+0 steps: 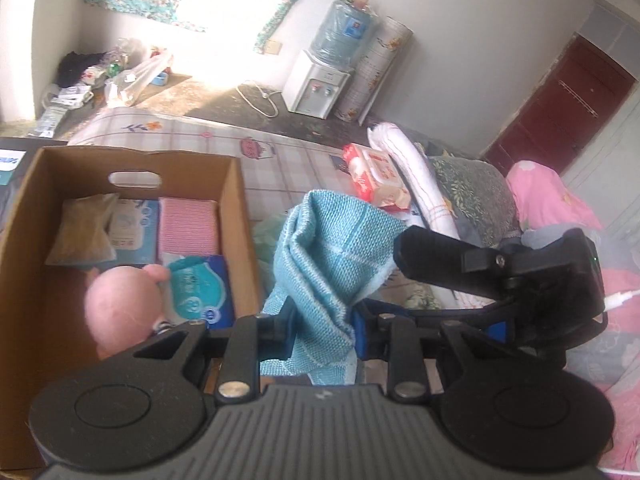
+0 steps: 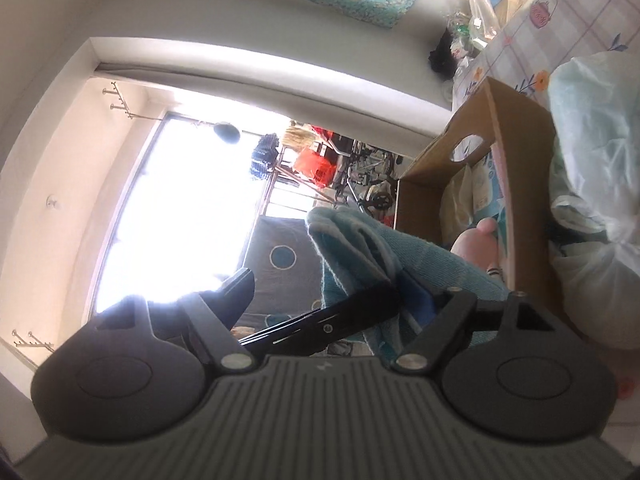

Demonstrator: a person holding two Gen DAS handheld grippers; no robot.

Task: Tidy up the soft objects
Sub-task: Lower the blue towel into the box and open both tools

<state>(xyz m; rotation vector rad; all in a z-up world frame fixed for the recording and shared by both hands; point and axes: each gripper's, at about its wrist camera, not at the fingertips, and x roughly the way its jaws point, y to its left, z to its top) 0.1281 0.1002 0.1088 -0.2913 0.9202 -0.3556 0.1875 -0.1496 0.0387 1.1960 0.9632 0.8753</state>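
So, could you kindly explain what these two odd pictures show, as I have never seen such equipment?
No robot arm: a person carries two hand-held grippers, each with a wide-angle camera looking along its fingers. The left camera looks down over a bed. The left gripper is clamped on a blue knitted cloth. Beside it stands a cardboard box holding a pink cloth, tissue packs and a pink plush toy. The right camera, tilted sideways, shows the right gripper open, with the same cloth in front.
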